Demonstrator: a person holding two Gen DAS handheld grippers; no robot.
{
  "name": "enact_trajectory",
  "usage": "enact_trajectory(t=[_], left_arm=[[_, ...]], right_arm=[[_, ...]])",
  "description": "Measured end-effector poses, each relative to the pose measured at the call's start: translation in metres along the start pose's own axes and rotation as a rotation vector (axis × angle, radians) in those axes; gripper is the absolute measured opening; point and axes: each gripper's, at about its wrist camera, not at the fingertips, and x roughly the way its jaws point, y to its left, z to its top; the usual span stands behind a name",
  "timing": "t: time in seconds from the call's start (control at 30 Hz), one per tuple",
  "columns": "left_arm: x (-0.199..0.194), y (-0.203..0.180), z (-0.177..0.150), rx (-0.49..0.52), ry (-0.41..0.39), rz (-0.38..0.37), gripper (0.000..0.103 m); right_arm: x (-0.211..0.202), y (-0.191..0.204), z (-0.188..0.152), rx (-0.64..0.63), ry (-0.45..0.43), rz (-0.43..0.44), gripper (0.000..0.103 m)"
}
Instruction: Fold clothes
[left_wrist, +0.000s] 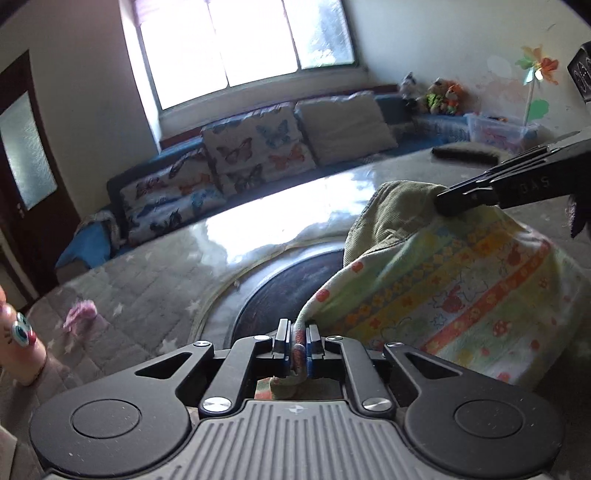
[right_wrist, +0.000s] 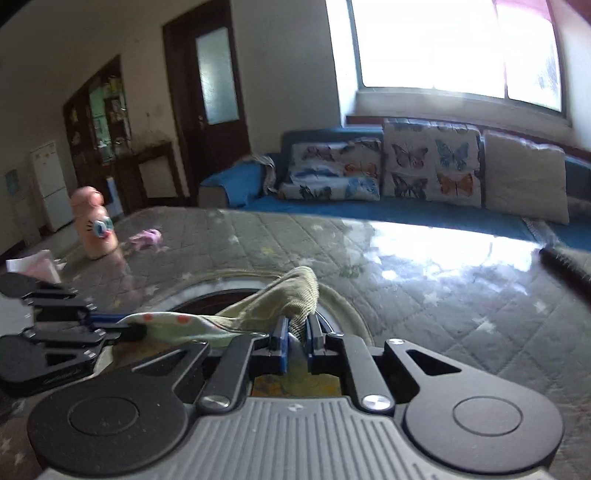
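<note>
Your left gripper (left_wrist: 297, 341), at the bottom centre of its wrist view, is closed tight on a bunched edge of the small pale-green child's garment printed with orange and yellow flower bands (left_wrist: 443, 295). The cloth fans out to the right of the frame, lifted above the grey quilted star-patterned table cover (left_wrist: 147, 280). Your right gripper (right_wrist: 297, 332) is likewise clamped on the garment's olive ribbed corduroy part (right_wrist: 295, 291), low in the centre of its own view, its jaws nearly together around the fabric. Between both grippers the garment hangs stretched over the dark round inset in the tabletop (left_wrist: 288, 288). A pink bottle with a cartoon eye (right_wrist: 95, 225) stands at mid-left, just beside a crumpled pink cloth (right_wrist: 147, 236).
</note>
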Motion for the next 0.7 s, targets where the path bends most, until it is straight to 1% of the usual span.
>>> enact_trajectory(t=[0.1, 0.17, 0.27, 0.33, 0.4, 0.47, 0.63, 0.7], left_arm=[[0.017, 0.000, -0.005, -0.008, 0.052, 0.018, 0.009], [0.021, 0.001, -0.007, -0.017, 0.063, 0.023, 0.011], [0.022, 0.002, -0.008, -0.027, 0.071, 0.029, 0.010], [0.021, 0.001, -0.008, -0.032, 0.073, 0.037, 0.010], [0.021, 0.002, -0.008, -0.044, 0.072, 0.043, 0.010], [0.020, 0.002, -0.008, -0.056, 0.073, 0.053, 0.009], [0.019, 0.003, -0.009, -0.088, 0.074, 0.083, 0.009], [0.019, 0.005, -0.010, -0.105, 0.076, 0.093, 0.009]], right_arm=[[0.028, -0.002, -0.007, 0.011, 0.067, -0.008, 0.010], [0.027, -0.001, -0.008, 0.006, 0.058, -0.013, 0.013], [0.011, -0.002, -0.008, 0.013, 0.034, -0.002, 0.019], [-0.007, 0.000, -0.014, 0.002, 0.029, 0.010, 0.021], [-0.024, 0.003, -0.022, -0.009, 0.027, 0.019, 0.026], [-0.038, 0.006, -0.033, -0.014, 0.024, 0.019, 0.037], [-0.058, 0.006, -0.057, -0.020, 0.012, -0.041, 0.037], [-0.060, 0.001, -0.062, -0.010, 0.015, -0.045, 0.037]])
